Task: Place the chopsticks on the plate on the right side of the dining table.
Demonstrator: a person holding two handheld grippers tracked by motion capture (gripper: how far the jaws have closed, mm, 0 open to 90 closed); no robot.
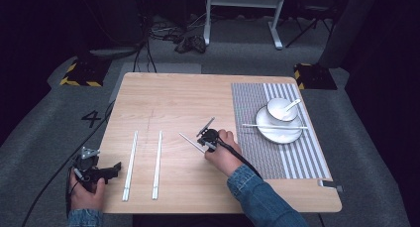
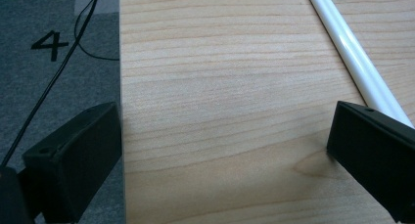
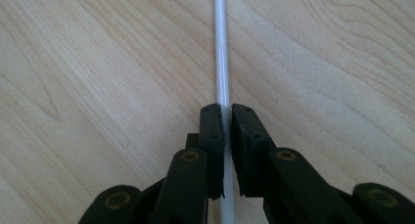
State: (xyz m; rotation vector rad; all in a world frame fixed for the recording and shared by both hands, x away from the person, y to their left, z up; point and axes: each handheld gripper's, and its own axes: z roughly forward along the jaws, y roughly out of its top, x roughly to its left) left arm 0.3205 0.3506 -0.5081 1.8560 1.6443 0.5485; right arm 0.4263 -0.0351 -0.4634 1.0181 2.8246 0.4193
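Observation:
My right gripper (image 1: 205, 136) is at the middle of the wooden table (image 1: 173, 95), shut on a thin white chopstick (image 1: 189, 141) that lies slanted on the wood. In the right gripper view the pads (image 3: 213, 131) press on the chopstick (image 3: 221, 48) from both sides, and it runs straight ahead from my right gripper (image 3: 226, 109). My left gripper (image 1: 116, 166) rests at the table's front left edge, open, with nothing in it. In the left gripper view my left gripper (image 2: 225, 131) has its jaws wide over bare wood, with white chopsticks (image 2: 352, 57) beside the right jaw.
Two sets of white chopsticks (image 1: 130, 165) (image 1: 157, 163) lie side by side at the front left. On a striped placemat (image 1: 252, 138) at the right stands a white plate (image 1: 279, 134) with a bowl (image 1: 280, 110), a spoon (image 1: 292, 104) and one chopstick (image 1: 275, 126) across it.

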